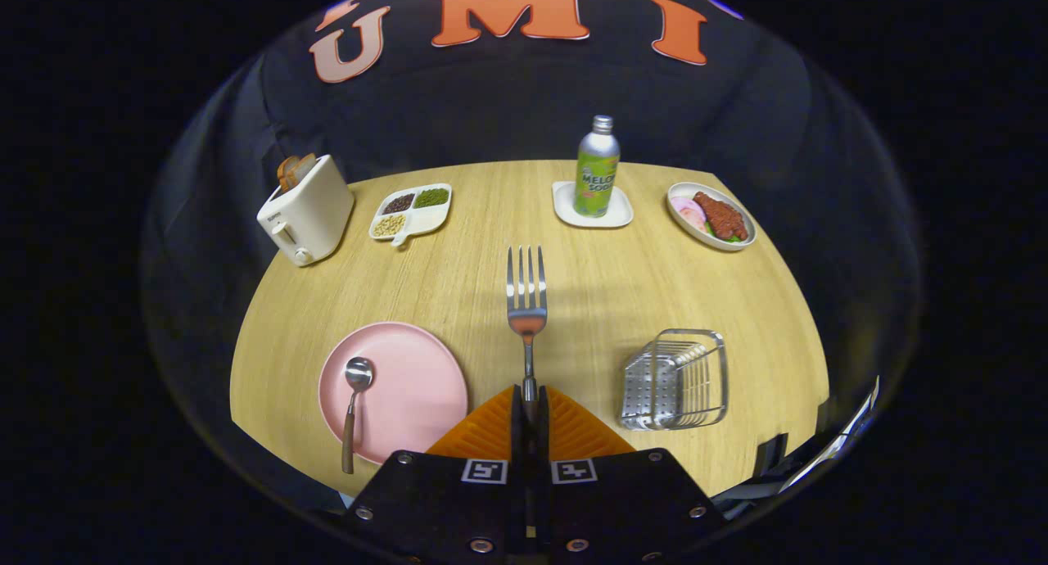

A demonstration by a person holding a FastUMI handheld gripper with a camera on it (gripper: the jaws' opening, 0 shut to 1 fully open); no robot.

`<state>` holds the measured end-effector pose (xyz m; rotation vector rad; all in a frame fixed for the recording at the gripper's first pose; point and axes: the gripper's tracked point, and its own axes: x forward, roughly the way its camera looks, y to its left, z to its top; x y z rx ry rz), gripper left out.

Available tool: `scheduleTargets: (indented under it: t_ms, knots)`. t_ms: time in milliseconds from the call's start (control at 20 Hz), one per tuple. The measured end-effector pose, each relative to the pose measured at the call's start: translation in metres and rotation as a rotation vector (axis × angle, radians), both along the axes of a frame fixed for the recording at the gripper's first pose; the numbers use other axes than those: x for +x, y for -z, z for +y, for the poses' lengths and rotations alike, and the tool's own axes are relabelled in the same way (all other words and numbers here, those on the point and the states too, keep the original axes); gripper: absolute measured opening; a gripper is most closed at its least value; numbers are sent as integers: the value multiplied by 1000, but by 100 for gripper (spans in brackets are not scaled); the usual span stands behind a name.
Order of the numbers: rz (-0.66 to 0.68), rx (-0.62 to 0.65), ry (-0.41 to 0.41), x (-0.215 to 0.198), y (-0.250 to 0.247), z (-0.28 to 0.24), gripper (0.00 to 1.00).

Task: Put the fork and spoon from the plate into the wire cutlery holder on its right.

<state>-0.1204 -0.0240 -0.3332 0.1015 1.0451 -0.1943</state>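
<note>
Gripper (529,409) fingers (491,430) pressed together, clamping fork (526,303) handle.

Bottle (597,168) bears printed label; square coded markers (484,471) on gripper (529,401), fingers (491,432) clamped on fork (526,295) handle

Claw (530,401) clamped on fork (526,291)

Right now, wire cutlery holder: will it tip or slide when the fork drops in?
The wire cutlery holder looks light and open-framed, so probably slides if nudged. Its tall, narrow shape may tip. The hand-held gripper is shut on the fork.
</note>
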Motion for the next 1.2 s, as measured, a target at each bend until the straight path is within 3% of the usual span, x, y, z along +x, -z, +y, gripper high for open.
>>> scheduleTargets:
  t_ms: [150,500,900,1200]
  knots:
    - [5,-29,39,-7,-12,-36,5]
    - [152,-115,6,-36,-12,-101,5]
    - [363,-86,-101,-67,11,-113,5]
    - [473,-47,-134,-79,21,-112,6]
